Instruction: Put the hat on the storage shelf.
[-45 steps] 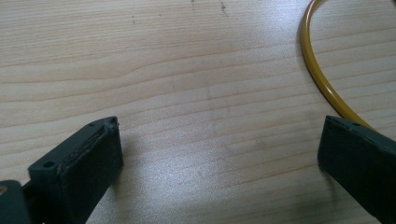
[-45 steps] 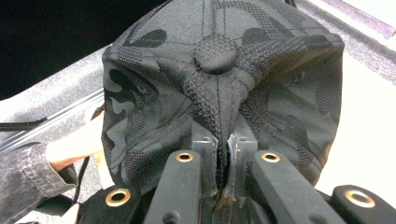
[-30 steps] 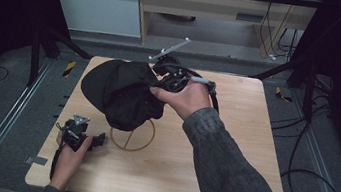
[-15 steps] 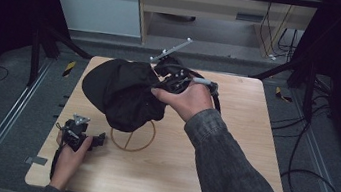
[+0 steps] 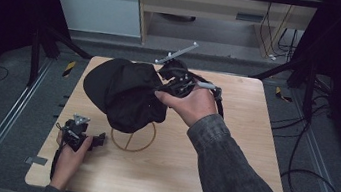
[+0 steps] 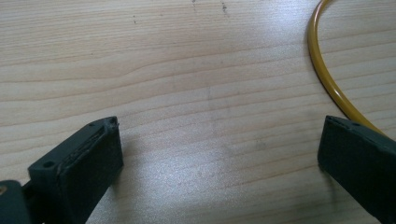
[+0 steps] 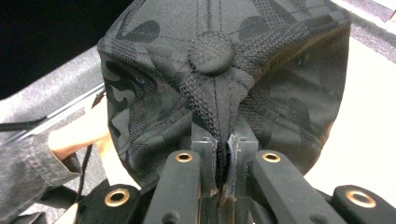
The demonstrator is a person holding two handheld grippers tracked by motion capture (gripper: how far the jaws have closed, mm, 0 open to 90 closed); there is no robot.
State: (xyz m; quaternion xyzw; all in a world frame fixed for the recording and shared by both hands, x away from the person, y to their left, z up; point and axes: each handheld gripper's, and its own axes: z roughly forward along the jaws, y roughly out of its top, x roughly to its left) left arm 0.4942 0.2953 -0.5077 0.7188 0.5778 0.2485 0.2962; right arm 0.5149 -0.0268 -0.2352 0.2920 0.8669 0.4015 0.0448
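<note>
Because the right hand-held gripper pinches only a thin fold of the black cap above the yellow ring stand, it may slip; the left hand-held gripper, jaws apart on the counter, cannot catch it.

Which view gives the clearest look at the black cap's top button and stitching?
The right gripper view: the cap is close up, its button, seams and camouflage weave sharp, with the right hand-held gripper pinching the fabric. The high view shows the cap as a dark shape over the yellow ring. The left gripper view has just table and ring.
</note>
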